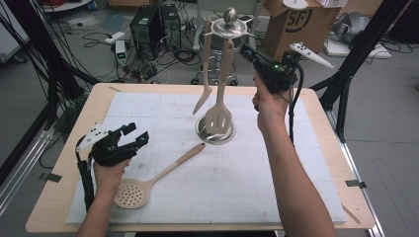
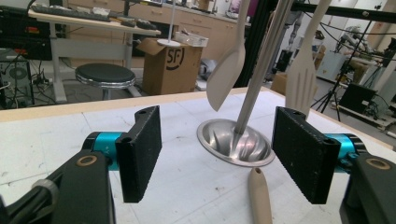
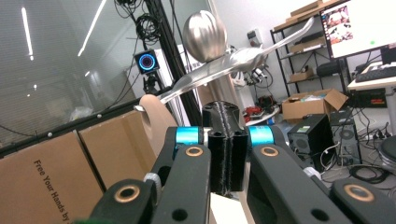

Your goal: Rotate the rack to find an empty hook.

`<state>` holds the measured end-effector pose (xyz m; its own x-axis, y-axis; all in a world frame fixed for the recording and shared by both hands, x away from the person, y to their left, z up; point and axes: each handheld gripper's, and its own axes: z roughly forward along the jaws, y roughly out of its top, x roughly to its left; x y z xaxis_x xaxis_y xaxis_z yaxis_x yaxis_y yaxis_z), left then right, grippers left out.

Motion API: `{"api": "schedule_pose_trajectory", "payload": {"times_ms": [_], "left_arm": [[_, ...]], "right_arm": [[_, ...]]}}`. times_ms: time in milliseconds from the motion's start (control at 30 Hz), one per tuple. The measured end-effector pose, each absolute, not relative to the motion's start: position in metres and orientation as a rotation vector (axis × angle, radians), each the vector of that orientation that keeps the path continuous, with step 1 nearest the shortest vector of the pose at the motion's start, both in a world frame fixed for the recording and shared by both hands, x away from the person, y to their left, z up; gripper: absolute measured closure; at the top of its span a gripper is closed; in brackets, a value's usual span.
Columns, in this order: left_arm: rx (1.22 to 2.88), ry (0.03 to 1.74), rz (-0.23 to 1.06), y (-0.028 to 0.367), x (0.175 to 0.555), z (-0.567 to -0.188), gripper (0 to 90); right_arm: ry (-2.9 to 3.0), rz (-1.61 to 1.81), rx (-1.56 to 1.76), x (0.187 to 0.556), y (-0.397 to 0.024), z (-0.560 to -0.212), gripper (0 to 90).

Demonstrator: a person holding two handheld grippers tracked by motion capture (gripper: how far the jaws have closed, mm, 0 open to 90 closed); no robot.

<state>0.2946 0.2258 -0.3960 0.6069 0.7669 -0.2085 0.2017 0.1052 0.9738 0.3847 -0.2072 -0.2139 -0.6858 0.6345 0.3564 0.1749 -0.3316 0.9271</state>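
The work in hand seems to be hanging kitchen utensils on the metal stand [image 1: 229,29], whose round base [image 1: 215,132] sits in the middle of the high view on the white mat of the counter [image 1: 59,197]. Two utensils already hang there: a slotted turner [image 1: 219,111] and a plain spatula [image 1: 204,94] just beside it. The skimmer [image 1: 148,182] lies flat on the mat in the lower left of the high view, its perforated head near the person's left hand and its handle pointing toward the base.

I judge that the main risk is at the stand. The right gripper [image 1: 246,49] is raised in the upper middle of the high view, very near the top hooks, with its jaws pressed fully together and nothing between them. In the right gripper view the steel ball [image 3: 204,35] and a hook arm are just above the jaws. A small push there could make the hanging utensils swing, slip off a hook, or make the tall stand tip over.

A second risk is with the skimmer. The left gripper [image 1: 133,133] rests low at the left of the high view, jaws fairly wide, holding nothing. In the left gripper view the handle tip [image 2: 258,193] lies low between the pads [image 2: 140,149], not touched. A grip so near the end may let the heavy head drop and turn.
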Motion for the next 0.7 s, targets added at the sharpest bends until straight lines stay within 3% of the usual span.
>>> {"api": "schedule_pose_trajectory", "payload": {"times_ms": [700], "left_arm": [[1.432,0.881,0.514,0.23,0.295,-0.394,33.9]], "right_arm": [[1.689,2.031,0.978,0.385,-0.159,-0.208,90.0]]}}
